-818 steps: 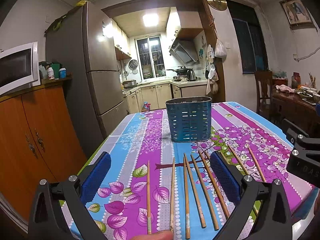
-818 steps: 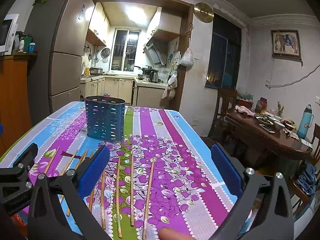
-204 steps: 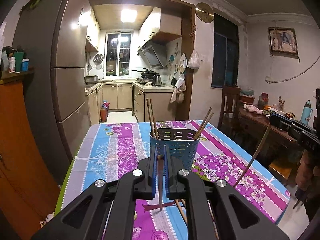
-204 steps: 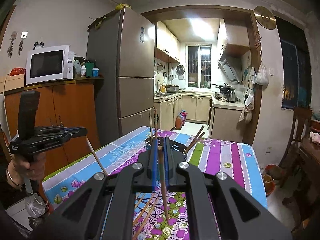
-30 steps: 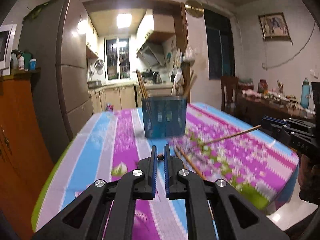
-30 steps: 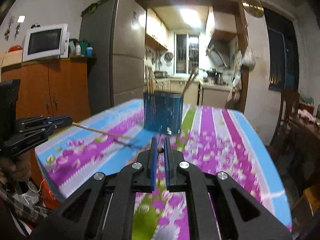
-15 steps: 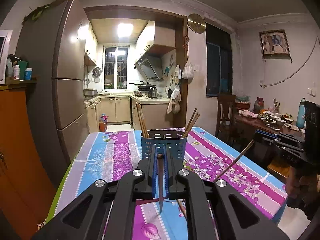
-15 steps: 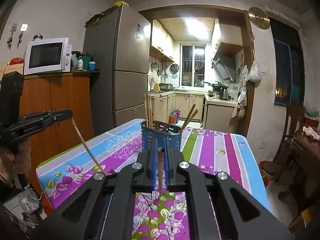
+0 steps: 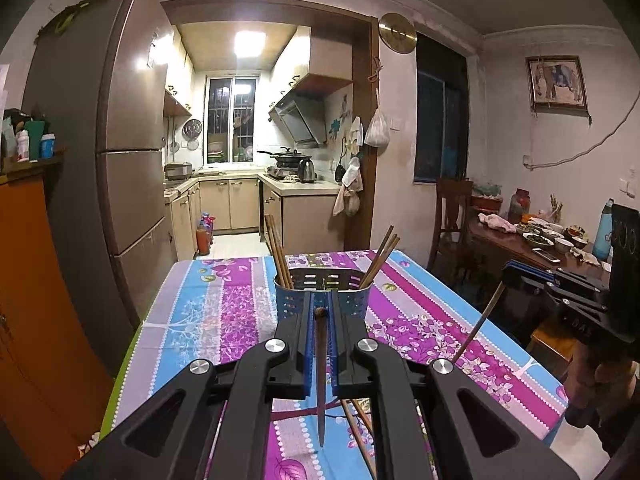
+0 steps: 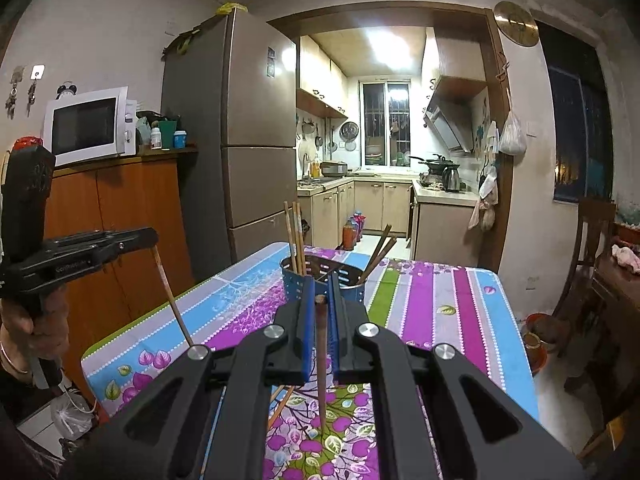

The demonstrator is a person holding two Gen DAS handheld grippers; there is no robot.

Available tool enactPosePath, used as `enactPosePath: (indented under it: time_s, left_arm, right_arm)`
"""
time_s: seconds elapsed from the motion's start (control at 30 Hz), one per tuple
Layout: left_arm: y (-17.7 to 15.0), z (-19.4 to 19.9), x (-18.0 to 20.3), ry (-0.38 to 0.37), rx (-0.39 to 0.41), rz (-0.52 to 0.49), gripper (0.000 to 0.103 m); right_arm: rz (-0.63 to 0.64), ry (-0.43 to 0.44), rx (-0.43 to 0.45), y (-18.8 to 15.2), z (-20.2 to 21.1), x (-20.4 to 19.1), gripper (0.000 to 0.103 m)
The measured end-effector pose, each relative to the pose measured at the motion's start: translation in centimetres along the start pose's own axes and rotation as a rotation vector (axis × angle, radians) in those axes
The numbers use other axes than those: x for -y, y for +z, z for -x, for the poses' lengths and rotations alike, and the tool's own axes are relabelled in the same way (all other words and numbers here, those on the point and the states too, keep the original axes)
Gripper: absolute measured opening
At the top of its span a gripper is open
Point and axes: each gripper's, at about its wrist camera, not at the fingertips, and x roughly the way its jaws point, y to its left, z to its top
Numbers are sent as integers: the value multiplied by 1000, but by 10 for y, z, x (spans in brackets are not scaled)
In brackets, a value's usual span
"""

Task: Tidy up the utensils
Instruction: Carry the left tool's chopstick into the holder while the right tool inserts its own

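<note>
Chopstick sorting, partly complete: several chopsticks (image 9: 382, 254) already stand in the blue perforated utensil holder (image 9: 352, 302) on the floral tablecloth (image 9: 224, 312), grouped at its left and right ends, while at least two more lie loose on the cloth (image 9: 356, 432) below the grippers. The left gripper (image 9: 320, 312) pinches one chopstick (image 9: 321, 380) hanging tip-down; the right gripper (image 10: 320, 302) likewise pinches another (image 10: 321, 360). Both are held short of the holder, judged ready for insertion
</note>
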Motion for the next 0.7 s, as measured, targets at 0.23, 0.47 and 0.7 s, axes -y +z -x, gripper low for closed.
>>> enactPosePath:
  time_s: [0.23, 0.47, 0.7]
  left_arm:
    - [6, -5, 9, 11, -1, -17, 8]
    - [5, -17, 14, 70, -16, -31, 8]
    - [-2, -22, 14, 149, -36, -39, 8]
  right_arm:
    - [15, 0, 3, 7, 1, -3, 5]
    - [9, 16, 3, 12, -5, -8, 5]
    - [13, 33, -9, 14, -9, -17, 5]
